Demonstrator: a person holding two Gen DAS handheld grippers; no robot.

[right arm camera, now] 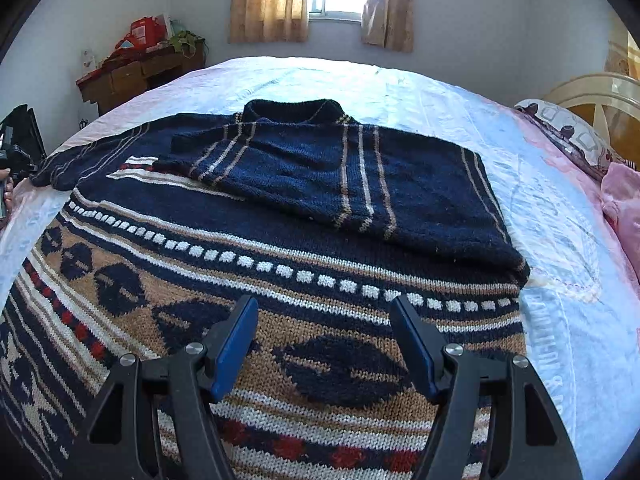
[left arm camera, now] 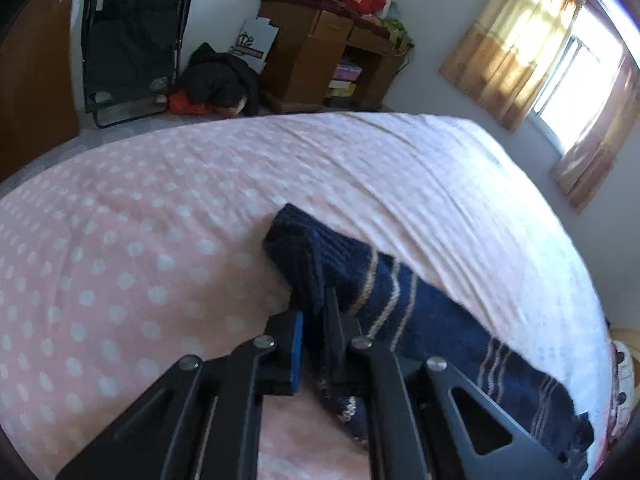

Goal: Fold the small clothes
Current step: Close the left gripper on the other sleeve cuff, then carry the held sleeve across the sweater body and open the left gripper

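Sweater (right arm camera: 304, 216): no legible label. Left gripper (left arm camera: 316, 320) angled down, clamped on sleeve (left arm camera: 400, 304). Right gripper (right arm camera: 324, 340) spread, hovering above hem.

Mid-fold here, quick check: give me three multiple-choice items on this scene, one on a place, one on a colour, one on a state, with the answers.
1. Where does the sweater lie?
A. on the bed
B. on the folding chair
C. on the floor

2. What colour are the dots on the pink bed cover?
A. black
B. white
C. green

3. How do the two grippers stand?
A. both open
B. left open, right shut on the sleeve
C. left shut on the sleeve, right open

Answers:
1. A: the sweater is spread flat over the bed, one sleeve already folded across its chest.
2. B: the left wrist view shows white dots all over the pink cover.
3. C: the left gripper pinches the dark blue sleeve between its pads, while the right gripper hangs over the sweater's patterned part with its jaws apart and nothing between them.
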